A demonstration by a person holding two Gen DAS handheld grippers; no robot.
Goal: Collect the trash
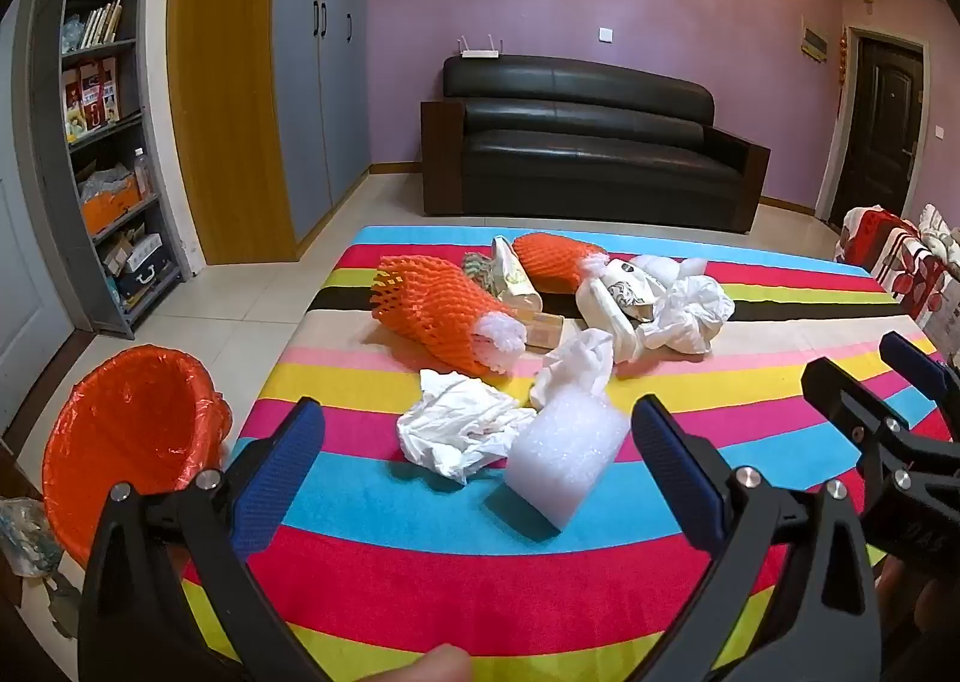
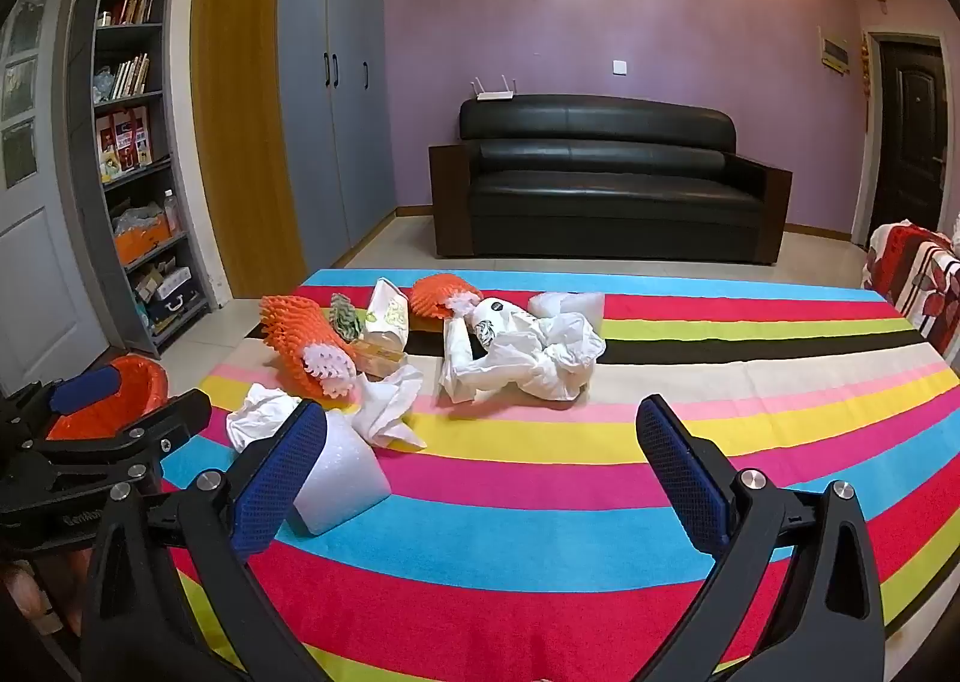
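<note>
Both grippers — left (image 1: 474,466), right (image 2: 480,466) — gape empty; foam (image 1: 561,460) at twelve could skid off the cloth (image 1: 420,562) if nudged.

Surface: a table under a striped cloth (image 1: 540,580) with bands of red, yellow, blue, pink, cream and black.
Nearest item: a white foam block (image 1: 561,463) on a blue band, just ahead of the left claw and closer to its right finger.
Beside it: a crumpled white tissue (image 1: 459,430), ahead between the left claw's fingers, touching the block.
Further ahead: a second crumpled tissue (image 1: 573,370) just past the block.
Beyond that: an orange foam net sleeve (image 1: 441,316) with white foam at its end, lying flat.
Far end: another orange net (image 1: 555,262), paper packaging (image 1: 516,277) and a white plastic bag heap (image 1: 678,310), bunched together.
Ahead of the right claw: bare stripes; all items lie off towards its left finger.
</note>
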